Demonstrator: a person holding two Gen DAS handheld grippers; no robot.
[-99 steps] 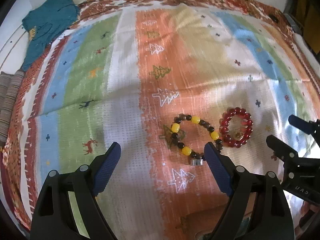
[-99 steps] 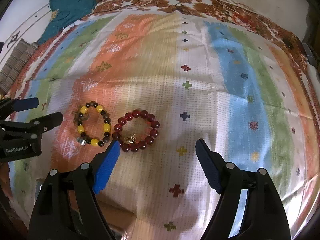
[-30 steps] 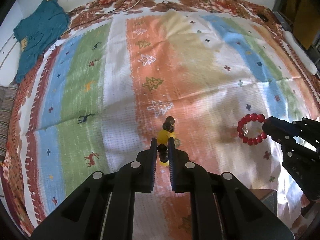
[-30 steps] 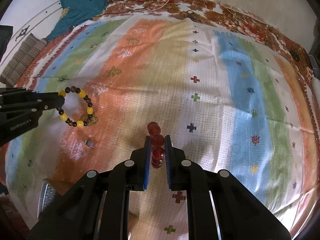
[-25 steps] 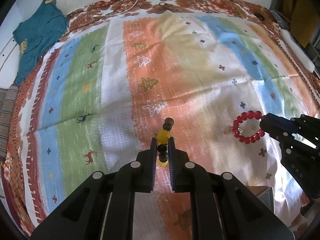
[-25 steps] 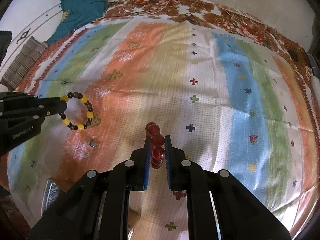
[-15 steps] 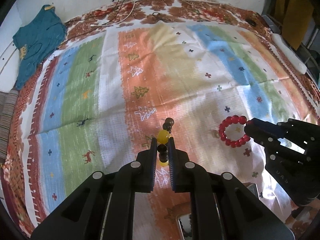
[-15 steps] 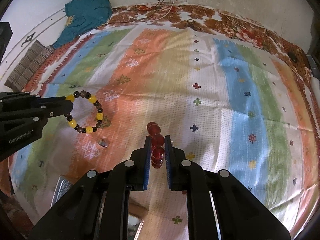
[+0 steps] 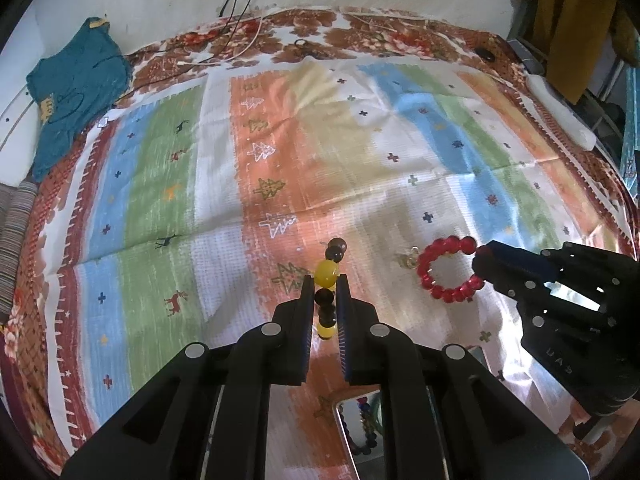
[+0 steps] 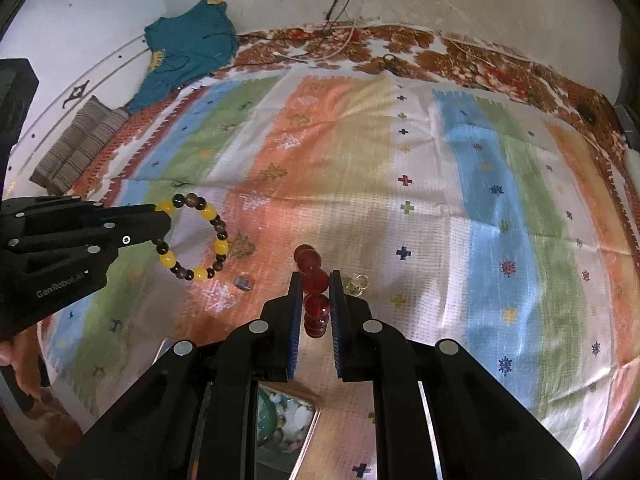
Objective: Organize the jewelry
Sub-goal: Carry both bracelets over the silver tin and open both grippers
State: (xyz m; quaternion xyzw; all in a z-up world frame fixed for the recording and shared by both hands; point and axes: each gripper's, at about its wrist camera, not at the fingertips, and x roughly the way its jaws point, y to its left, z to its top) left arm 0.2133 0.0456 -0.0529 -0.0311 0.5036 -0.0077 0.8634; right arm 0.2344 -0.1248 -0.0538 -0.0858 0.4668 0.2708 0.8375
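Note:
My left gripper (image 9: 325, 280) is shut on a yellow-and-dark bead bracelet (image 9: 328, 274) and holds it in the air above the striped cloth; it shows as a full ring in the right wrist view (image 10: 197, 238). My right gripper (image 10: 315, 276) is shut on a red bead bracelet (image 10: 312, 278), also lifted; it shows as a ring in the left wrist view (image 9: 446, 274), with a small gold charm hanging from it (image 10: 357, 283). Both grippers hang side by side over the near part of the cloth.
A small metal piece (image 10: 244, 282) lies on the striped cloth (image 9: 360, 140). An open box with mirrored lid (image 9: 360, 428) holding jewelry (image 10: 286, 412) sits just below the grippers. A teal garment (image 9: 72, 92) and cables (image 9: 240, 12) lie at the far edge.
Both grippers, once open over the bracelets on the cloth, closed on them and lifted. Over the last second they kept rising and drew back toward the box.

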